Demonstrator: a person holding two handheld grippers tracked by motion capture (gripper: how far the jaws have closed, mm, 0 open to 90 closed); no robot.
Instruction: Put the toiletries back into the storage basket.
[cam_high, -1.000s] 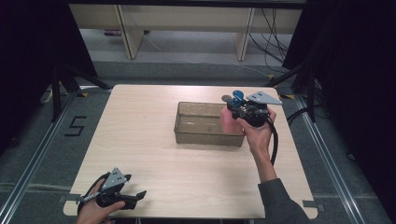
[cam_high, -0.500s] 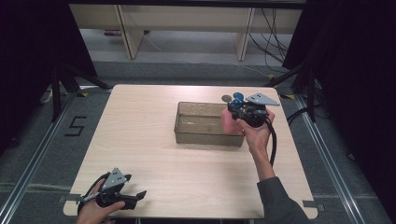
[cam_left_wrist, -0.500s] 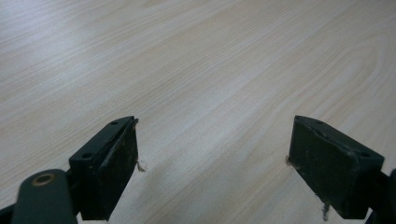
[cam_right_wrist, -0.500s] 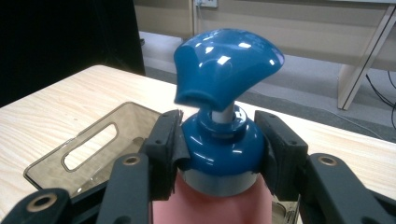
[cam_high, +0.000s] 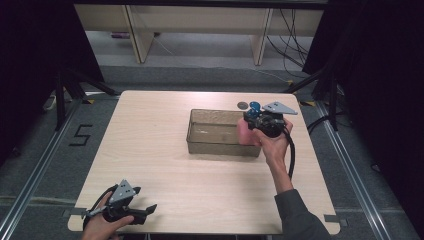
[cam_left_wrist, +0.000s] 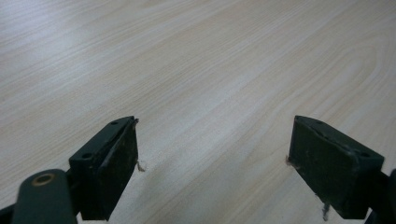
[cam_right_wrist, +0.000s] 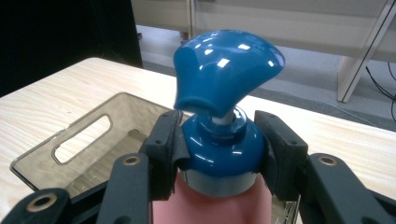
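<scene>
Right gripper (cam_right_wrist: 219, 154) clamps the pink bottle (cam_high: 245, 133) at its blue collar, above the bin (cam_high: 215, 131). Left gripper (cam_left_wrist: 212, 158) gapes wide, holding nothing, over the table (cam_high: 150, 130).

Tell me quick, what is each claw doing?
Left gripper: open, holding nothing.
Right gripper: shut on the pink bottle, at its blue collar.

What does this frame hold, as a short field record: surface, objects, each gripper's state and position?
surface: light wood table
container: clear tinted bin, with handle slots, right of centre
held object: pink pump bottle with blue pump head, upright at the bin's right end
right gripper: shut on the bottle's blue collar
left gripper: open, holding nothing, low over the table's near left corner
other: small dark round object beyond the bin, unidentifiable
</scene>
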